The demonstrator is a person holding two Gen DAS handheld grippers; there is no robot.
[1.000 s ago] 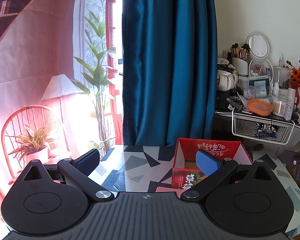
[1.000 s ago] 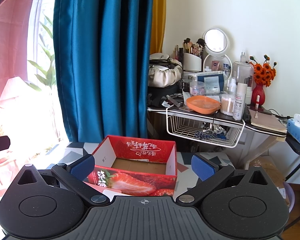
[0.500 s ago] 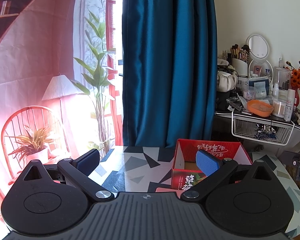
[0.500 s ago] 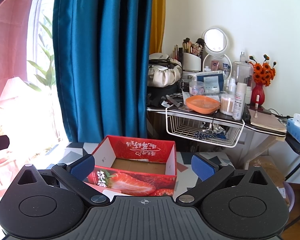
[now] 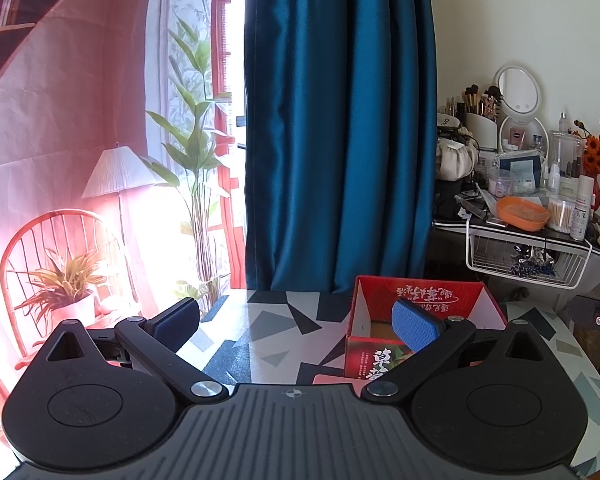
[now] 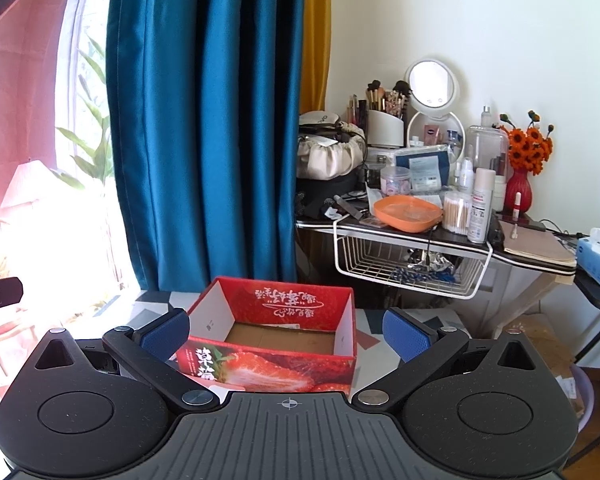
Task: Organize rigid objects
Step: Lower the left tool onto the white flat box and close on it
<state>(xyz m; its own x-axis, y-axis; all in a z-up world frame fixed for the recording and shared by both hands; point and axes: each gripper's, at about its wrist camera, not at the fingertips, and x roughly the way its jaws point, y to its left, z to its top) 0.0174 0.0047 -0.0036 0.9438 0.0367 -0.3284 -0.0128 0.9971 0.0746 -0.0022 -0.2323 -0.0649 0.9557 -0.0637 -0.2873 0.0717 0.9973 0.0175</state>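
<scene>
The left gripper (image 5: 296, 318) had its two blue pads wide apart and held nothing. The right gripper (image 6: 286, 330) was the same, pads far apart, nothing between them. Compared with a second before, nothing had changed: both tools stayed in the same spot and the box had not moved. That likely meant the tidying had not started yet, or the person was waiting.

One red strawberry box (image 6: 272, 344) sat on the patterned table (image 5: 268, 332), right in front of the right gripper and off to the right side of the left one. The box was open on top and looked empty, with only brown cardboard at the bottom. No loose hard things to sort could be seen on the table.

Farther out there was one blue curtain (image 6: 204, 120). Beside it stood one messy dresser (image 6: 420, 236) with one orange dish (image 6: 407, 213), one round mirror (image 6: 431, 80), and one red vase of orange flowers (image 6: 519, 188).
</scene>
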